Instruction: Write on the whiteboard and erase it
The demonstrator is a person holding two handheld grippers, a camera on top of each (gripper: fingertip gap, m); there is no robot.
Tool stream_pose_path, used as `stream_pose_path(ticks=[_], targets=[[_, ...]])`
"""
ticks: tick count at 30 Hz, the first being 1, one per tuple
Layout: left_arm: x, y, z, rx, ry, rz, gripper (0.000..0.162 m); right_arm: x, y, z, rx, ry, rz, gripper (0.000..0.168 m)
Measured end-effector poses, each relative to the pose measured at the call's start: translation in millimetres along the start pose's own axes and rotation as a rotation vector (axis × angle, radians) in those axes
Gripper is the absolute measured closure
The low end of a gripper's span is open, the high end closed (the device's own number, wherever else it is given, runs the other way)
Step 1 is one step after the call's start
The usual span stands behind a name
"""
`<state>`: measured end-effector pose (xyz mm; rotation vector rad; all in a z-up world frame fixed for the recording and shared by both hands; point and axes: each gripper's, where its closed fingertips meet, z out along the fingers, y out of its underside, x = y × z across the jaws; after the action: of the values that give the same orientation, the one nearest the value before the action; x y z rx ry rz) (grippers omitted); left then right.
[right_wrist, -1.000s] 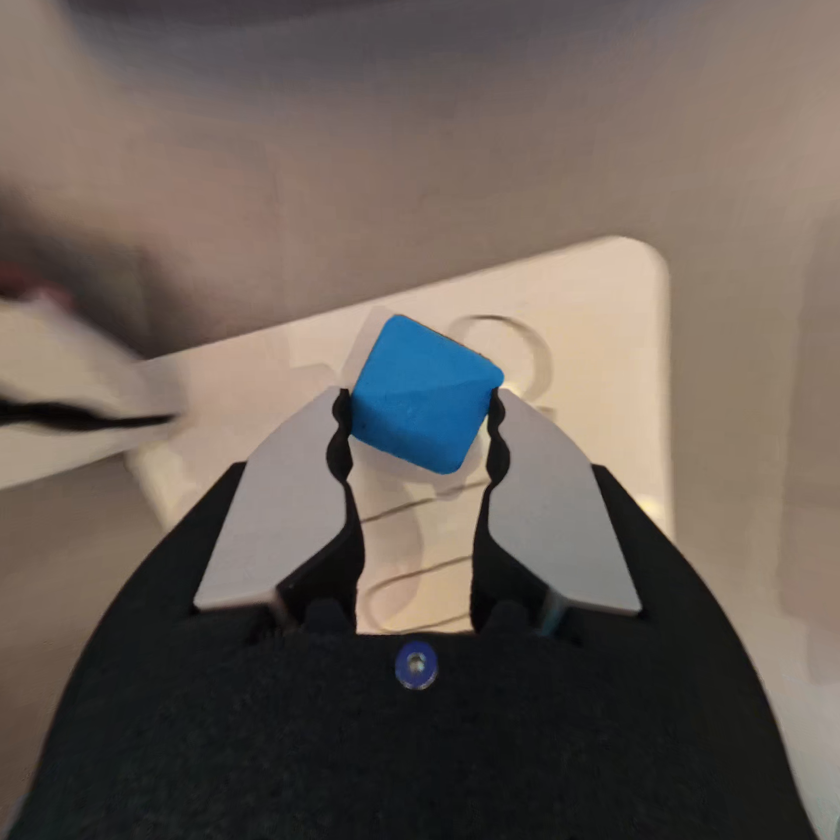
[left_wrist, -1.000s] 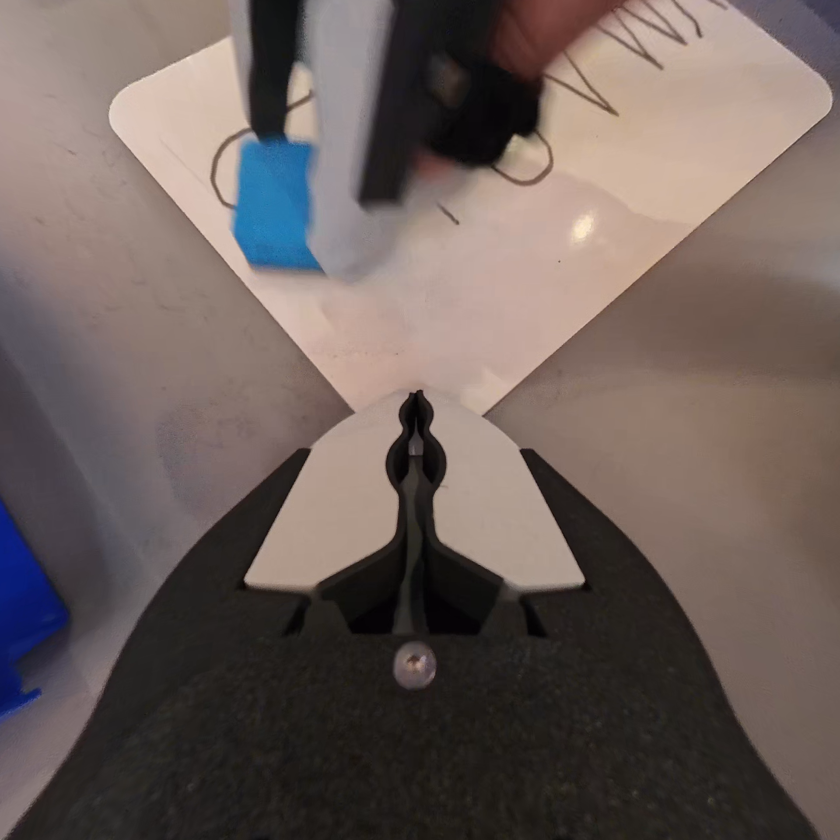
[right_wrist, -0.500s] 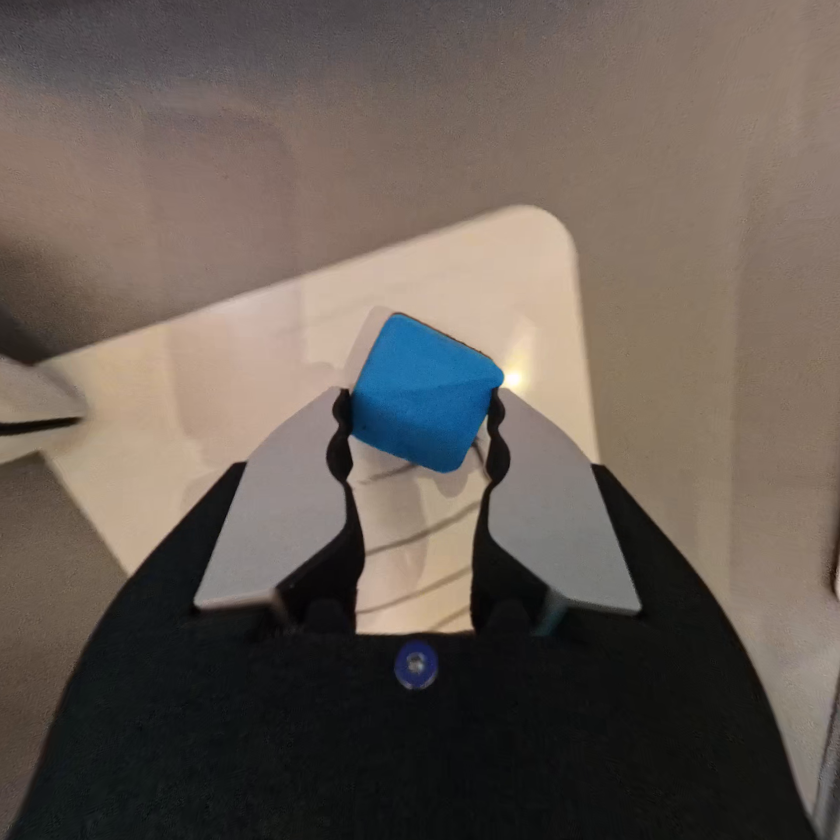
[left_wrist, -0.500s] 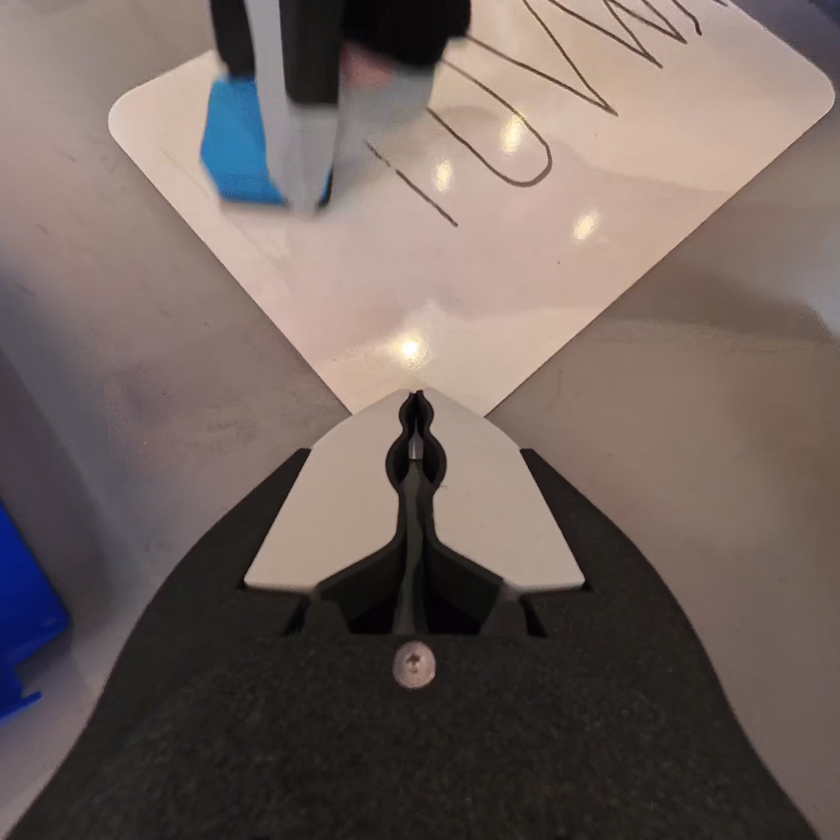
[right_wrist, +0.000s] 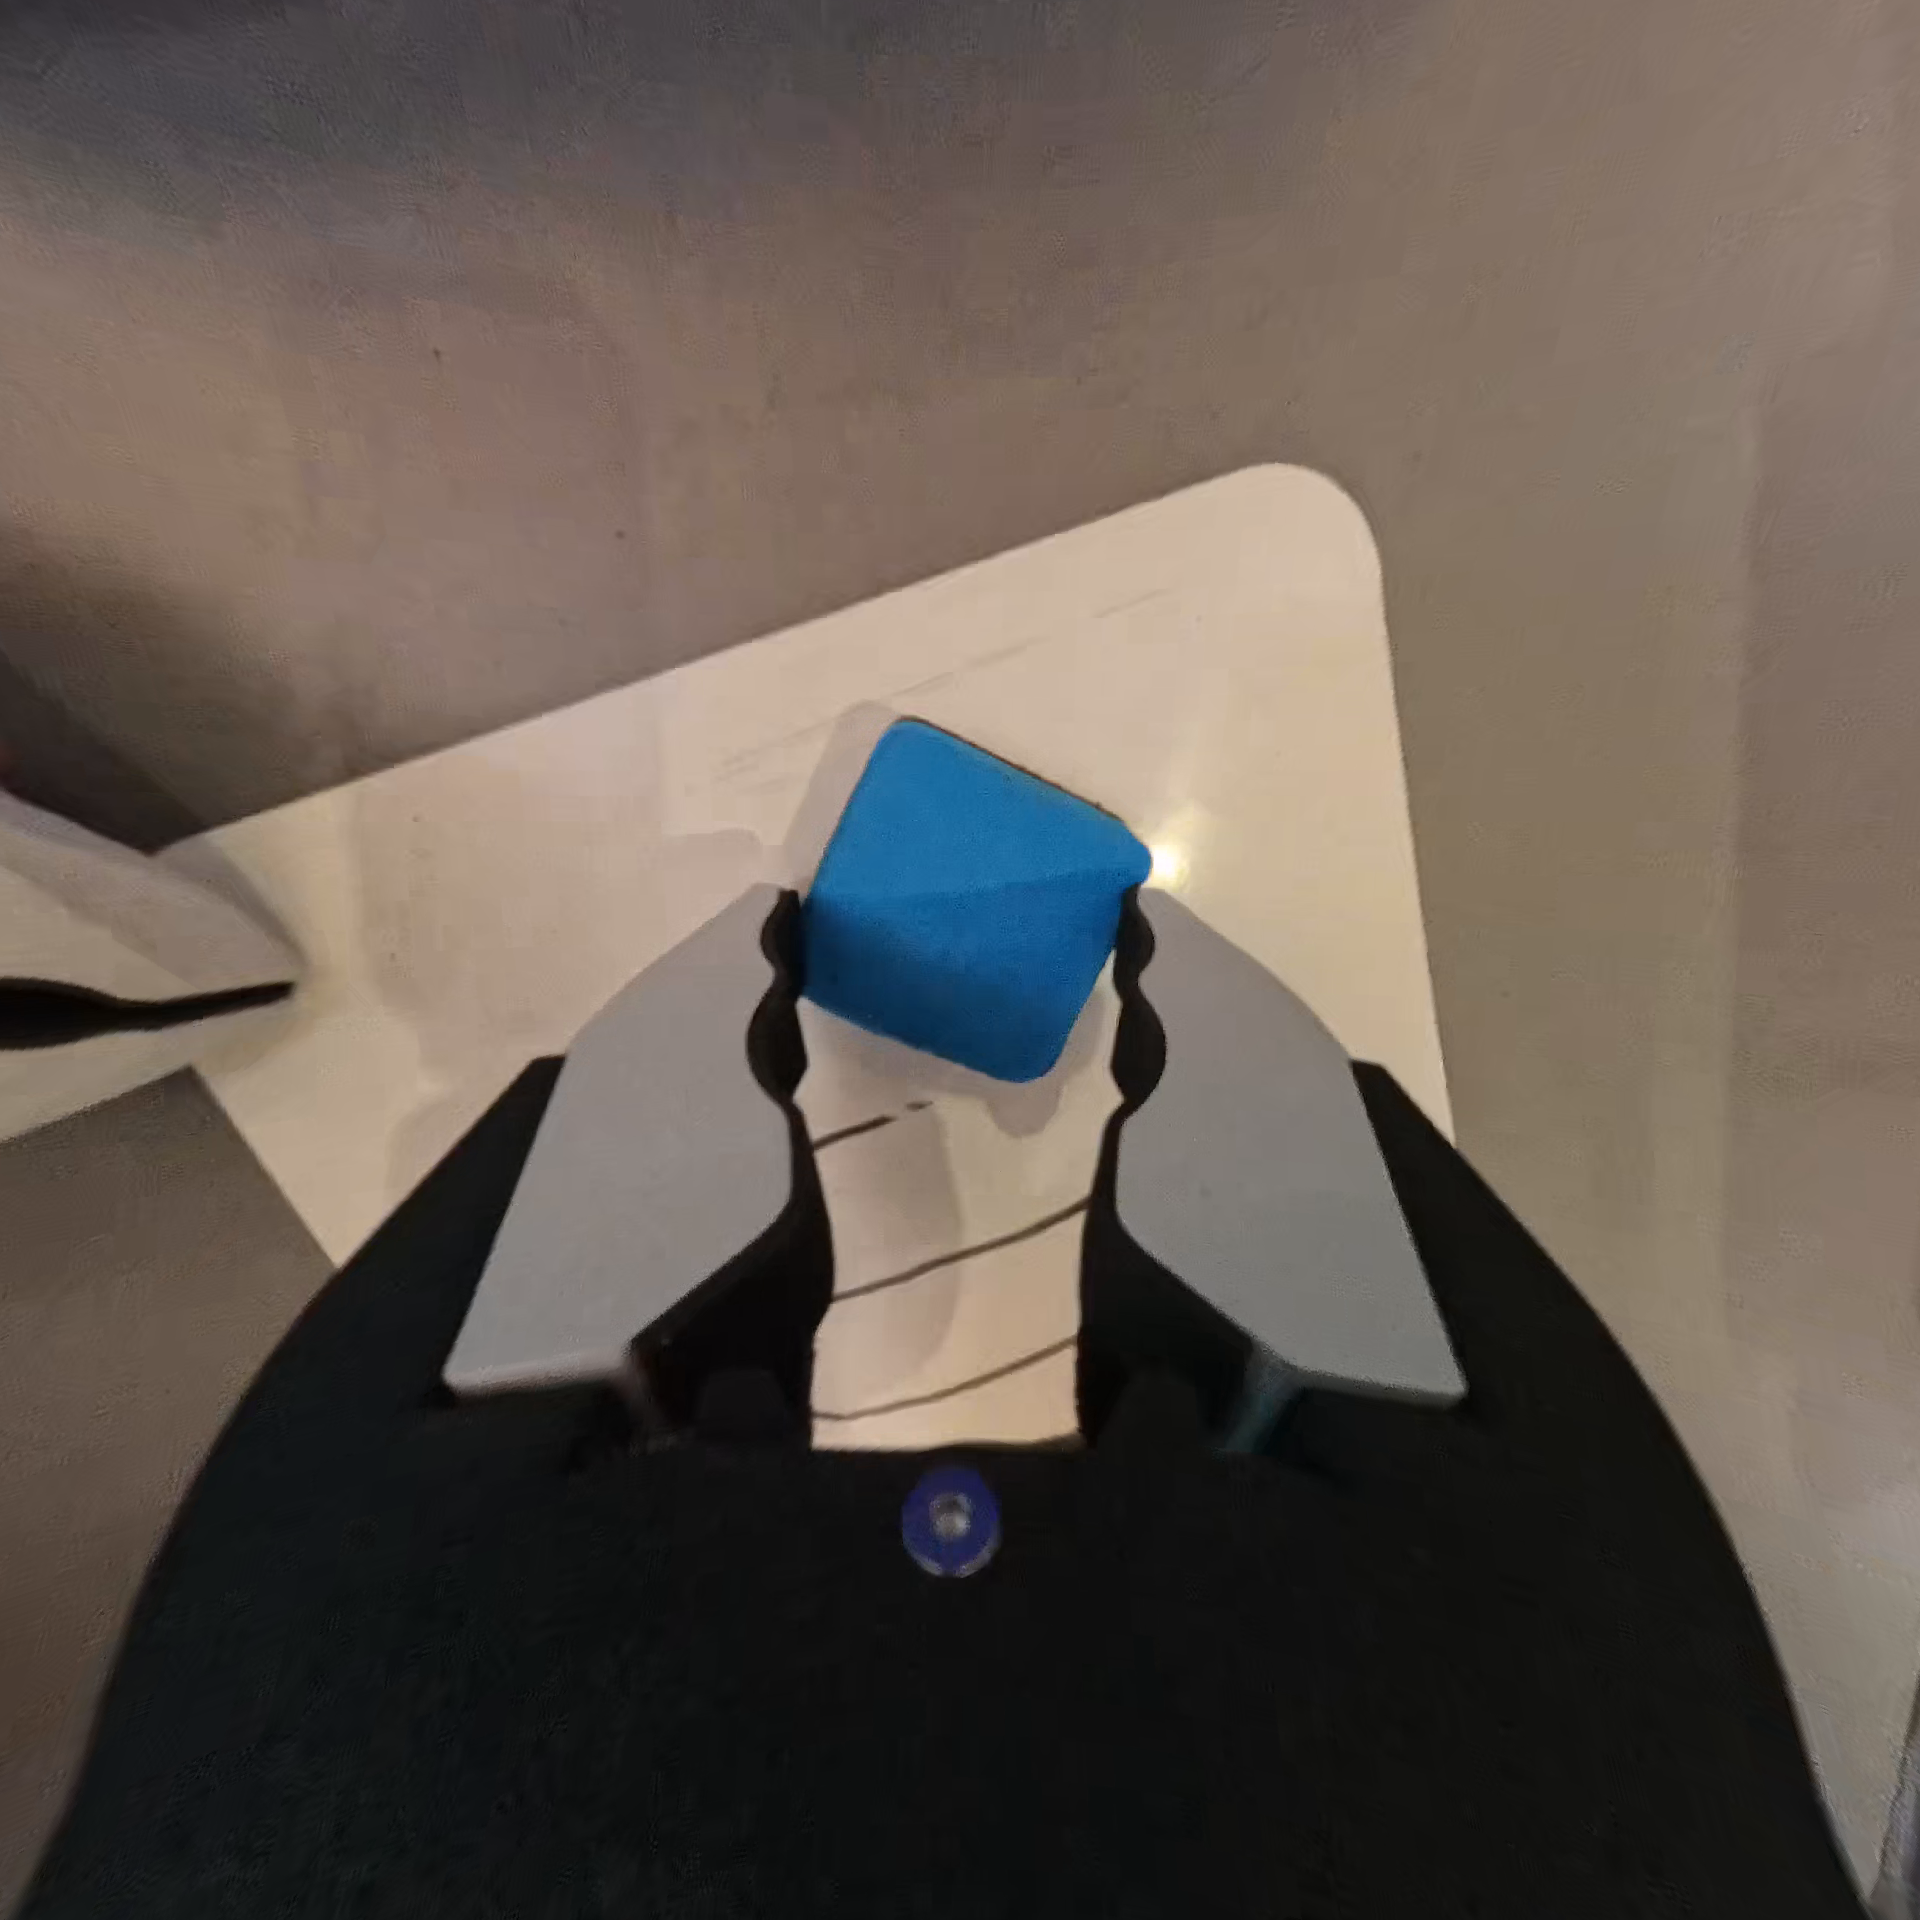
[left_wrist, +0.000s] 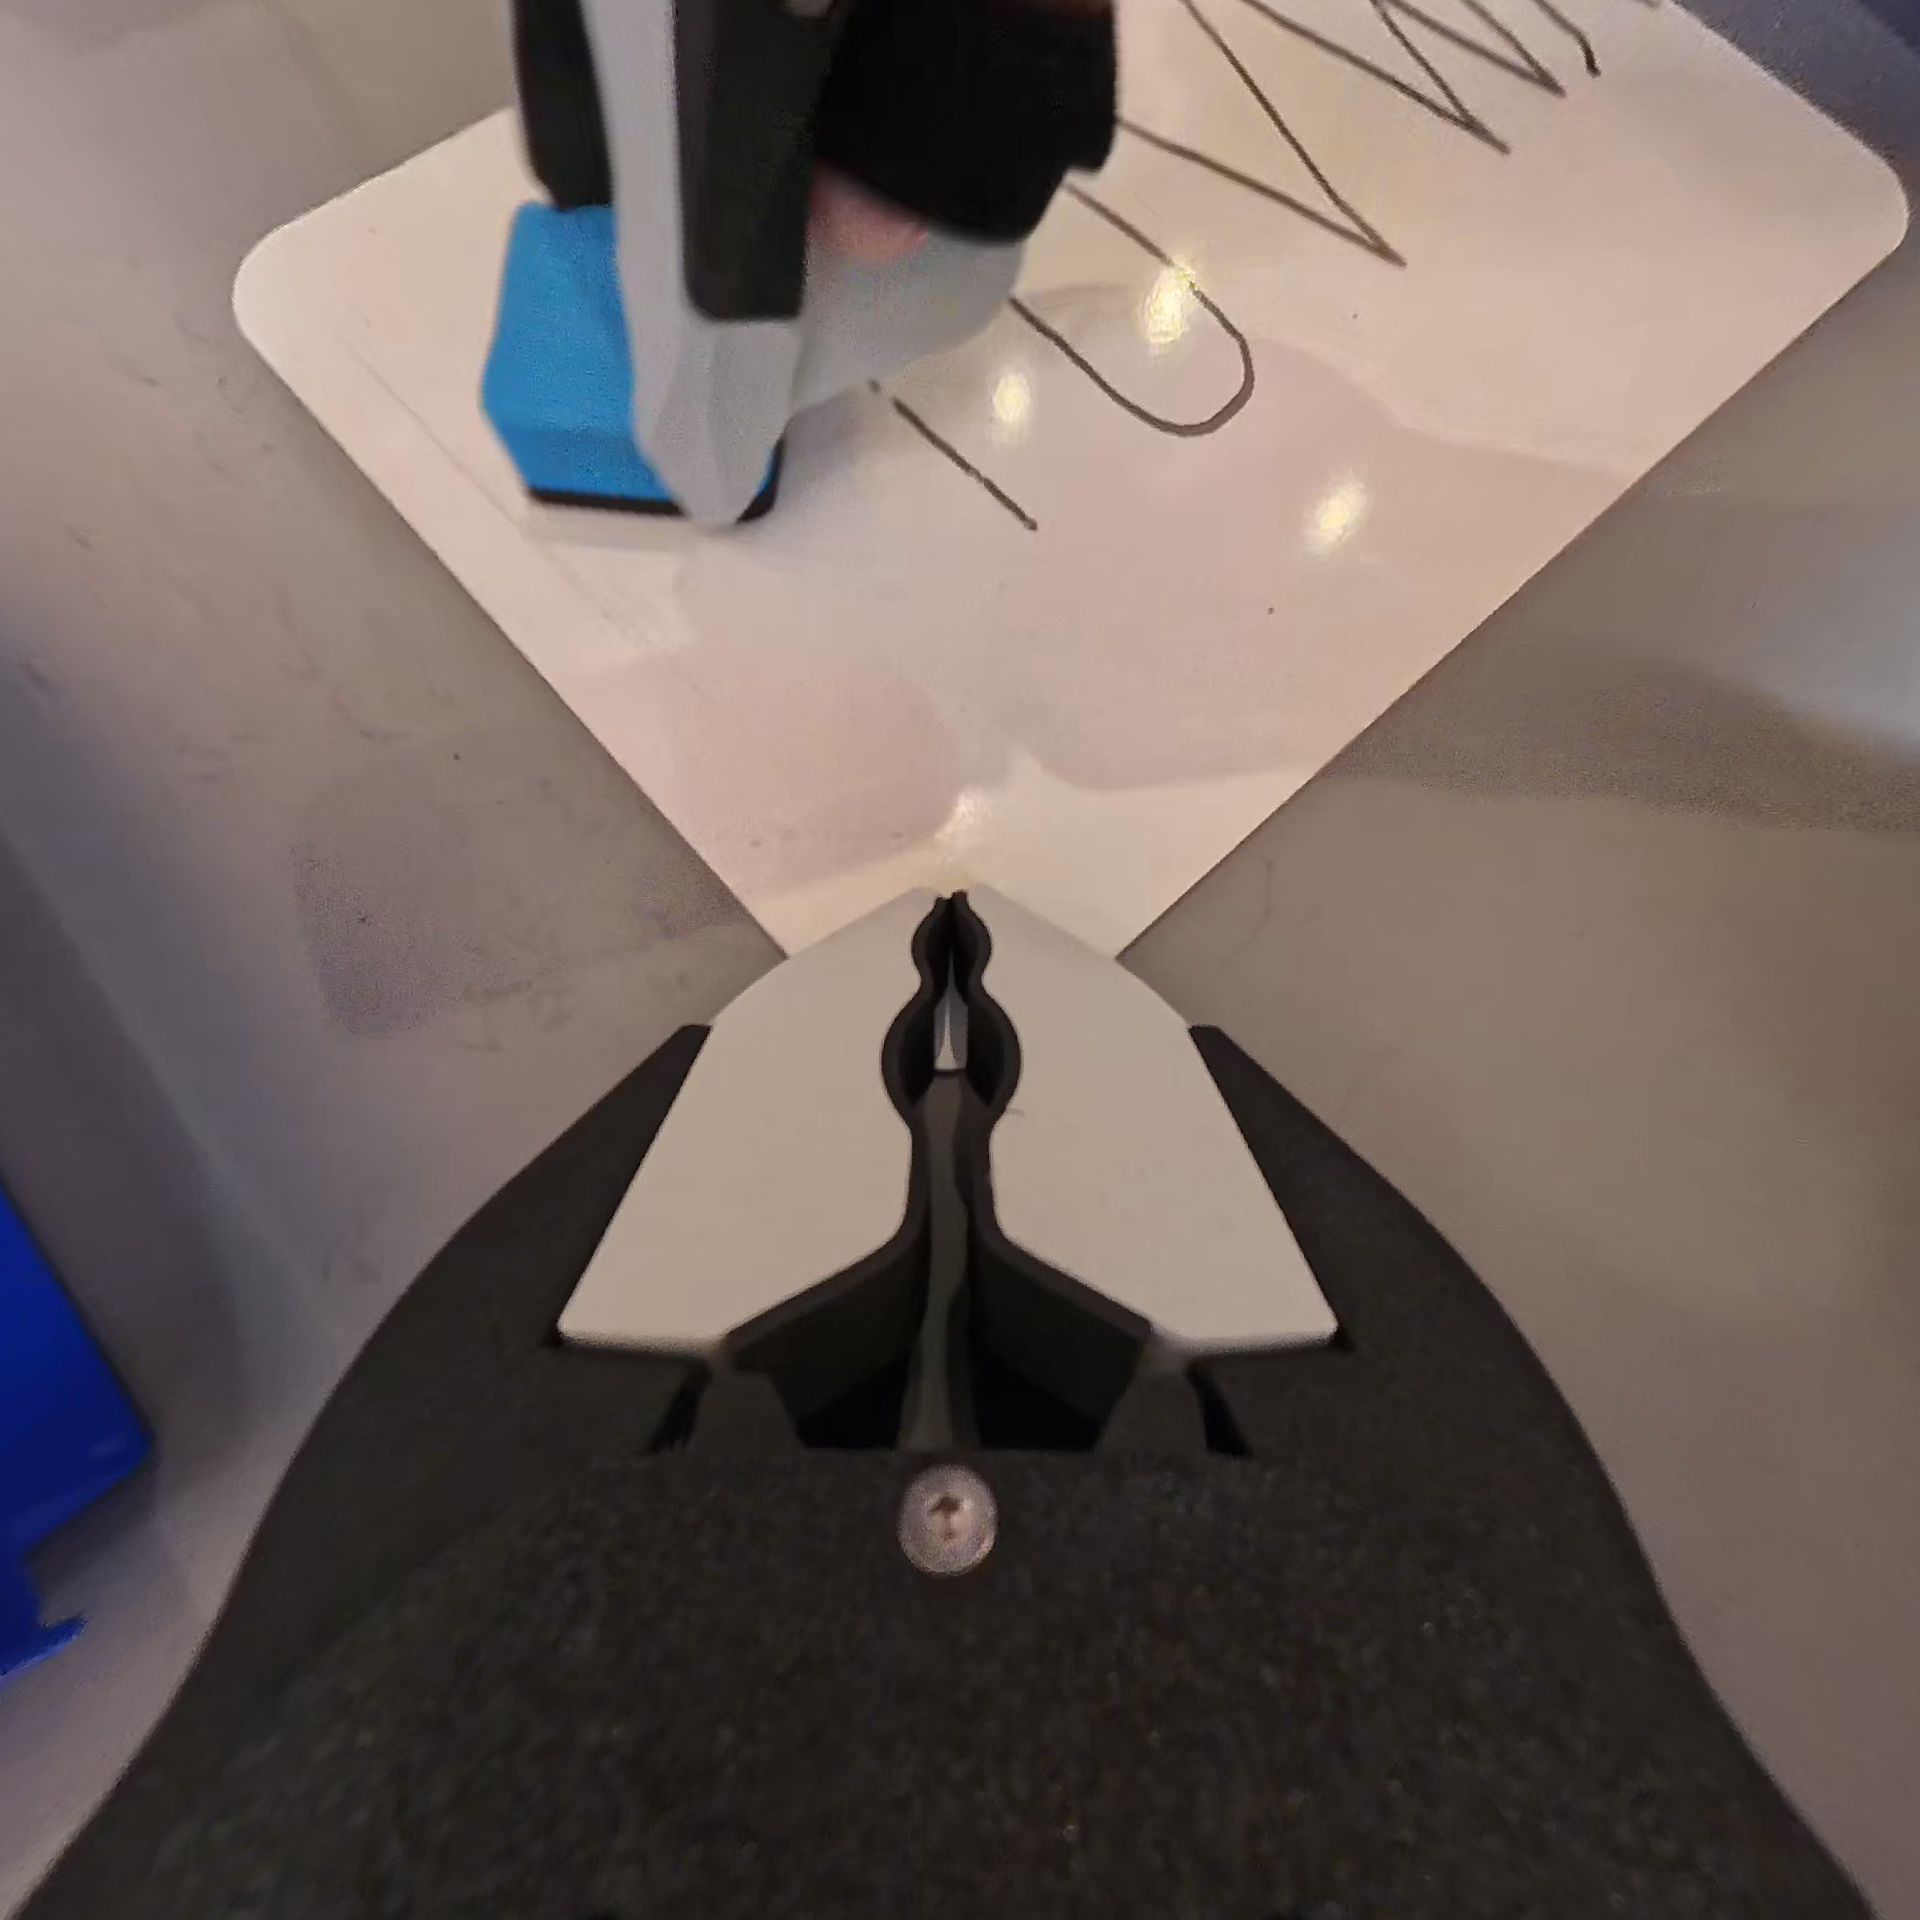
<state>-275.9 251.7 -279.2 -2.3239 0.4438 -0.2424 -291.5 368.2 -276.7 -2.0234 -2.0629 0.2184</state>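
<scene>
Marks near the whiteboard (left_wrist: 831,675) corner are gone now; my right gripper (right_wrist: 961,914) squeezes the blue eraser (right_wrist: 966,894), my left gripper (left_wrist: 954,914) pinches the board corner, more rubbing ahead.

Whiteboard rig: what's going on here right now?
A person holds a gripper in each hand. The right gripper is shut on a blue eraser and presses it flat on the whiteboard near one corner. The board there looks wiped, with faint smears, while black marker strokes remain beside the eraser and farther along. The left gripper is shut at the board's near corner, apparently steadying it. The board lies on a grey table.
</scene>
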Motion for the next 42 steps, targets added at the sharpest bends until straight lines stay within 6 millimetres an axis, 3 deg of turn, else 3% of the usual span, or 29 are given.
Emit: stream_pose_path(ticks=[1, 4, 5, 6, 8, 9, 10, 13, 14, 15, 17, 18, 19, 21, 22, 23, 26, 27, 30, 31, 32, 34, 35, 36, 38, 39, 40, 42], targets=[[0, -1, 0, 0.000, 0.004, -0.002, 0.162, 0, -3, 1, -0.006, -0.012, 0.005, 0.111], [0, -1, 0, 0.002, 0.002, 0.002, 0.162, 67, 25, -2, -0.040, 0.045, 0.225, 0.111], [0, 0, 0, 0.002, 0.000, 0.003, 0.162, 73, 29, -3, -0.042, 0.036, 0.274, 0.111], [0, 0, 0, 0.002, -0.002, 0.004, 0.162, 64, 24, -2, -0.044, 0.042, 0.231, 0.111], [0, 0, -1, 0.002, 0.002, 0.001, 0.162, 14, -1, 1, -0.013, 0.011, 0.049, 0.111], [0, 0, 0, 0.002, 0.007, -0.003, 0.162, 2, -4, 1, -0.013, 0.017, 0.005, 0.111], [0, 0, 0, 0.001, 0.010, -0.006, 0.162, 3, 2, -1, -0.017, 0.013, 0.021, 0.111], [0, 1, -1, 0.003, 0.000, 0.003, 0.162, 58, 56, -12, -0.064, 0.059, 0.239, 0.111], [0, 1, -1, 0.003, -0.006, 0.008, 0.162, 59, 63, -14, -0.064, 0.057, 0.255, 0.111], [0, 1, -1, 0.004, -0.012, 0.013, 0.162, 46, 59, -14, -0.056, 0.059, 0.212, 0.111], [1, 1, -1, 0.003, -0.011, 0.020, 0.162, -6, 42, -13, -0.033, 0.025, 0.034, 0.111], [2, 0, 0, 0.003, -0.003, 0.020, 0.162, -15, 41, -13, -0.027, 0.039, -0.031, 0.111], [2, 0, 0, 0.003, 0.001, 0.023, 0.162, -7, 48, -15, -0.031, 0.025, 0.011, 0.111], [3, 0, 0, 0.001, -0.001, 0.022, 0.162, 45, 78, -19, -0.074, 0.052, 0.235, 0.111], [3, 0, 0, 0.002, -0.001, 0.023, 0.162, 56, 84, -20, -0.090, 0.055, 0.286, 0.111], [3, 0, 0, 0.002, -0.001, 0.024, 0.162, 50, 79, -19, -0.099, 0.065, 0.256, 0.111], [3, -1, 1, 0.001, 0.004, 0.021, 0.162, -28, 40, -14, -0.055, 0.010, 0.005, 0.111], [3, -1, 1, 0.001, 0.008, 0.019, 0.162, -32, 41, -14, -0.049, 0.000, 0.002, 0.111], [3, 0, 1, 0.003, 0.003, 0.024, 0.162, 37, 88, -23, -0.091, 0.061, 0.267, 0.111], [3, 0, 0, 0.003, -0.001, 0.026, 0.162, 41, 96, -25, -0.095, 0.052, 0.309, 0.111], [3, 0, 0, 0.004, -0.005, 0.029, 0.162, 29, 92, -25, -0.093, 0.051, 0.272, 0.111], [3, 0, 0, 0.003, -0.003, 0.028, 0.162, -23, 72, -22, -0.061, 0.032, 0.105, 0.111], [3, 0, 0, 0.003, 0.004, 0.024, 0.162, -34, 70, -23, -0.058, 0.035, 0.061, 0.111], [3, 0, 1, 0.003, 0.010, 0.018, 0.162, -29, 76, -24, -0.051, 0.026, 0.091, 0.111], [3, 0, 0, 0.003, 0.011, 0.021, 0.162, 21, 113, -31, -0.077, 0.073, 0.279, 0.111], [3, 0, 0, 0.003, 0.004, 0.024, 0.162, 35, 126, -33, -0.092, 0.080, 0.347, 0.111], [3, 0, 0, 0.003, -0.002, 0.029, 0.162, 34, 125, -33, -0.100, 0.096, 0.342, 0.111], [4, -1, 1, 0.001, -0.005, 0.036, 0.162, -15, 88, -26, -0.061, 0.055, 0.190, 0.111]])
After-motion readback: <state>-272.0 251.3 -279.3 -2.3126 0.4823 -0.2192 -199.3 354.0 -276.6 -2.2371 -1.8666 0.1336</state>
